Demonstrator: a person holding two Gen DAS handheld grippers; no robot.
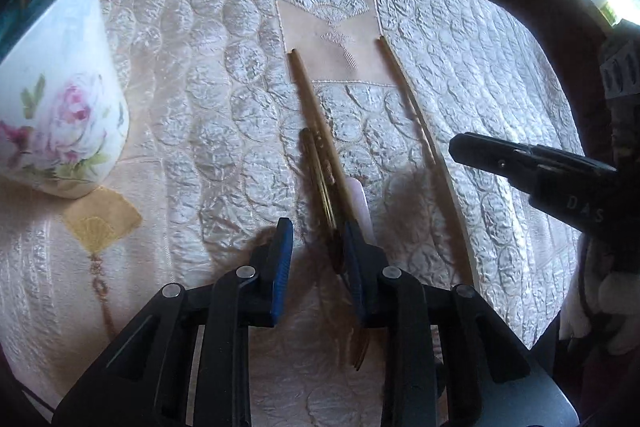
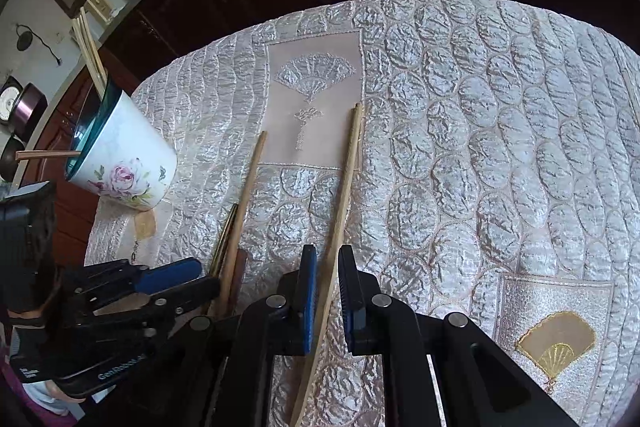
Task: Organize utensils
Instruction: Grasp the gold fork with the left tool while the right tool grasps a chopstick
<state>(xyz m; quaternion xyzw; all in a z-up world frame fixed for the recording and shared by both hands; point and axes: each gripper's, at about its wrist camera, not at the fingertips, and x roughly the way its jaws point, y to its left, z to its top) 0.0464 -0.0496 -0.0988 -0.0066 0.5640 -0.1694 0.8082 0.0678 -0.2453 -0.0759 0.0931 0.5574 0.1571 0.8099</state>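
The left gripper (image 1: 316, 251) has its blue-padded jaws partly open and holds nothing; the right-hand pad (image 1: 358, 263) lies against the bundle of a pale wooden chopstick (image 1: 316, 123), a slim brass-coloured metal fork (image 1: 320, 179) and a pinkish flat-handled utensil (image 1: 360, 203), which lie together on the quilted cream satin tablecloth (image 1: 200, 107) covering the counter. The fork's tines show below the jaws, near the camera.

The right gripper (image 2: 327, 291) has its jaws narrowly open on either side of a second pale wooden chopstick (image 2: 344, 187). The left pad (image 2: 307, 291) is at or very near the stick, while a gap shows on the right side, so the stick lies between them ungripped. This chopstick rests on the cloth, its far end on the beige embroidered fan panel (image 2: 316, 99).

Seen from the left wrist camera, the right gripper's black body bears the letters "DAS"; seen from the right wrist camera, the left gripper's body reads "GenRobot".

A white ceramic cup with a pink rose print and teal rim (image 2: 124, 163) stands at the cloth's left edge with several wooden sticks (image 2: 90, 47) in it. A gold fan motif (image 2: 556, 343) is stitched near the right gripper.
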